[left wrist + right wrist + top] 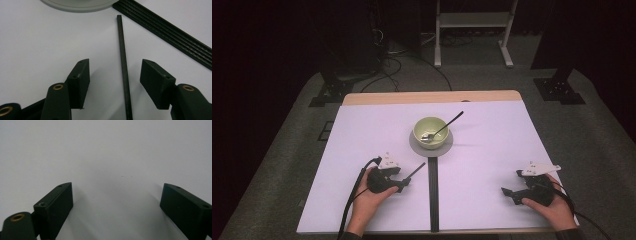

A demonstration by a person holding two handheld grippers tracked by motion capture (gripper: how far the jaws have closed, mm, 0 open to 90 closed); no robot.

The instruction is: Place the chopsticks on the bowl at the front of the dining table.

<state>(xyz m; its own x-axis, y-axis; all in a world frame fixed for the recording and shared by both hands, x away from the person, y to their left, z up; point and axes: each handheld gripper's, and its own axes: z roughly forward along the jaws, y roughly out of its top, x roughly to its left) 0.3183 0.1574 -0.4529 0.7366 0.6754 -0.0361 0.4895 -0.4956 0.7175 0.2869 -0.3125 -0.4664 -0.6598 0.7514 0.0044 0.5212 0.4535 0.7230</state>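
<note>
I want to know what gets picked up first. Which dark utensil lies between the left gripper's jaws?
The thin black stick flat on the table; the other utensil, the spoon, rests in the bowl.

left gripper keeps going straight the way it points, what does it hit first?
Probably the grey saucer under the green bowl. The left gripper is open astride a thin black stick that lies along that line; depth to the saucer is unclear.

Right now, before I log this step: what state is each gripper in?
Left gripper: open, a thin black stick lying between its jaws, not clamped.
Right gripper: open, holding nothing.
</note>
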